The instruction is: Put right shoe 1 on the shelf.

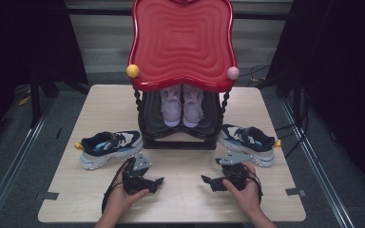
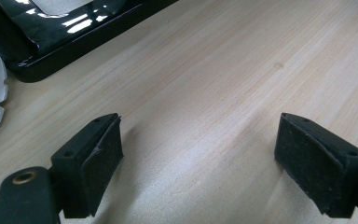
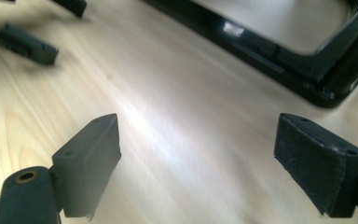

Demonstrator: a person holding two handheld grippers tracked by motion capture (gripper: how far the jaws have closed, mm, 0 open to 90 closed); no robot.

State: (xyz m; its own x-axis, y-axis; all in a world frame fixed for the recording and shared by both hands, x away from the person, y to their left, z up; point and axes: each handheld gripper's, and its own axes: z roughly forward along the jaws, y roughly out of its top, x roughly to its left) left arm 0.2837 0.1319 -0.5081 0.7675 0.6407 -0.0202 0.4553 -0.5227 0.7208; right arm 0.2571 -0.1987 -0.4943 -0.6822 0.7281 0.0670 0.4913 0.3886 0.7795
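Both grippers gaping, empty, low over table: left gripper [image 1: 158, 182], right gripper [image 1: 205, 179]. Start of reach. Next: right gripper toward navy sneaker [image 1: 248, 142] beyond it.

- Two navy-and-white sneakers: one [image 1: 108, 147] beyond the left gripper [image 1: 158, 181], one [image 1: 248, 142] beyond the right gripper [image 1: 205, 179].
- Two pale pink shoes [image 1: 182, 103] on one red-topped rack [image 1: 182, 42].
- One table [image 1: 180, 202].

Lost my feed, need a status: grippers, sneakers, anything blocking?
Left gripper and right gripper open, empty, low over table. Navy sneakers untouched beside shoe rack. Nothing in the way.
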